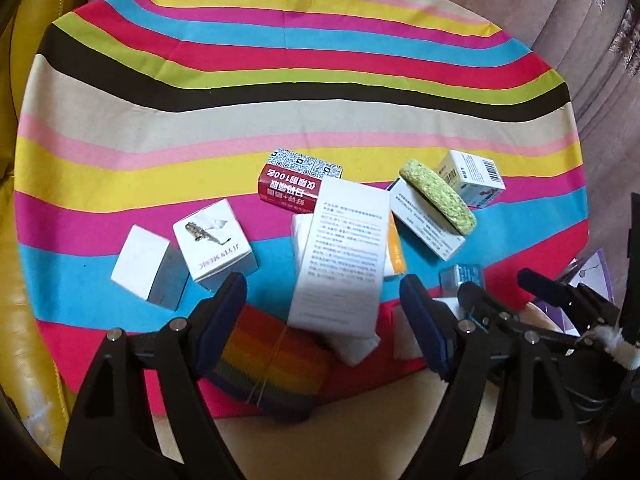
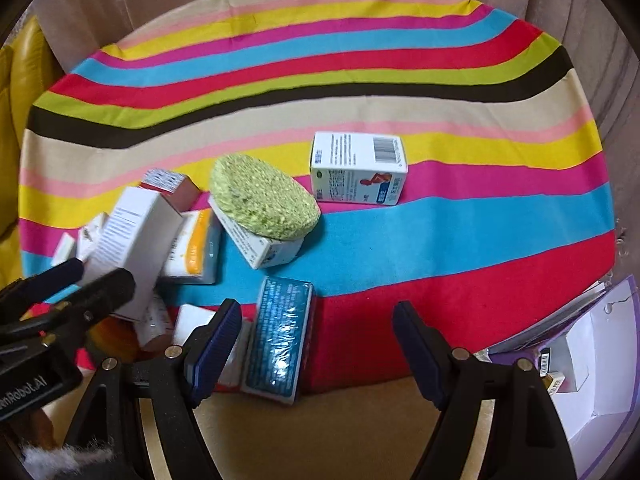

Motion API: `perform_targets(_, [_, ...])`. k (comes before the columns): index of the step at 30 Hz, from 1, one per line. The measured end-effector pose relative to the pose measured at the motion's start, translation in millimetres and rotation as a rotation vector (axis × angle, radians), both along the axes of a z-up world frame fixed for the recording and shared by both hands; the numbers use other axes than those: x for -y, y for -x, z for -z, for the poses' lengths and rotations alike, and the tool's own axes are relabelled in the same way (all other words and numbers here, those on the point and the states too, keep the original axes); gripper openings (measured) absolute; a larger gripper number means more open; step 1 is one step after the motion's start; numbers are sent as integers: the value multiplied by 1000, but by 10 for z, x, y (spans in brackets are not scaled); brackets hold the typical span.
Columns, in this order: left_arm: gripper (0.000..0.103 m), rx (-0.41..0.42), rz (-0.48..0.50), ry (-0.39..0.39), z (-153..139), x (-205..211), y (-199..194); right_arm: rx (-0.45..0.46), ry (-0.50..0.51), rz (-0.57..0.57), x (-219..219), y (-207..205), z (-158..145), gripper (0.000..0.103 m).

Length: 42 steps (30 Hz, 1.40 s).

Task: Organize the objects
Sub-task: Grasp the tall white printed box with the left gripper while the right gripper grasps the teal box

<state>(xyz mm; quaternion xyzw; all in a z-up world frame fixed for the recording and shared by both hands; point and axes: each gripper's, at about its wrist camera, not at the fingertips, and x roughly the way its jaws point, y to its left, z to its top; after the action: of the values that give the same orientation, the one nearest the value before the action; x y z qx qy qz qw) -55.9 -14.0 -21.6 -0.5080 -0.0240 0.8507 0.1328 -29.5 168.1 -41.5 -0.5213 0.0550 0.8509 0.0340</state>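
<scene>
Both tools held low, side by side, jaws wide

The left tool [image 1: 324, 312] gapes with nothing clamped; the right tool [image 2: 316, 340] gapes likewise, just beside it, both angled downward.

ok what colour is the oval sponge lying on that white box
Speckled light green. The sponge shows best in the right wrist view.

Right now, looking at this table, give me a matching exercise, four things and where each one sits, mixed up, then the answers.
1. green sponge
2. barcode box
3. blue-wrapped box
4. rainbow-striped pad

A. between the open left tongs
B. alone, on the far pink and yellow stripes
C. lying on a tilted white box
D. at the near edge, by the right tongs

Pairs: 1-C, 2-B, 3-D, 4-A
</scene>
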Motion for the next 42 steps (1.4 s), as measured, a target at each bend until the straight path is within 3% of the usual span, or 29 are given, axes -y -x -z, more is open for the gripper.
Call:
perform_targets(2, [73, 3, 0, 4, 44, -18, 36, -7, -5, 17, -19, 19, 5, 78])
perform_targets(4, [59, 16, 4, 2, 87, -35, 30, -13, -6, 31, -49, 40, 18, 78])
perform_targets(7, [49, 30, 14, 3, 159, -56, 19, -20, 16, 47, -108, 39, 23, 78])
perform_targets(13, [46, 12, 15, -27, 144, -34, -47, -4, 89, 163, -377, -101, 57, 79])
perform_targets(23, [46, -42, 9, -70, 79, 32, -101, 18, -61, -41, 105, -49, 78, 78])
perform_targets(25, [46, -51, 10, -71, 67, 30, -105, 45, -68, -35, 94, -38, 146, 75])
perform_targets(31, [46, -95, 12, -69, 4, 46, -146, 81, -82, -41, 93, -5, 268, 44])
perform_targets(32, [46, -108, 7, -66, -25, 53, -168, 77, -83, -45, 93, -10, 270, 35])
perform_targets(42, [46, -161, -20, -76, -243, 40, -470, -32, -74, -49, 61, -198, 8, 34])
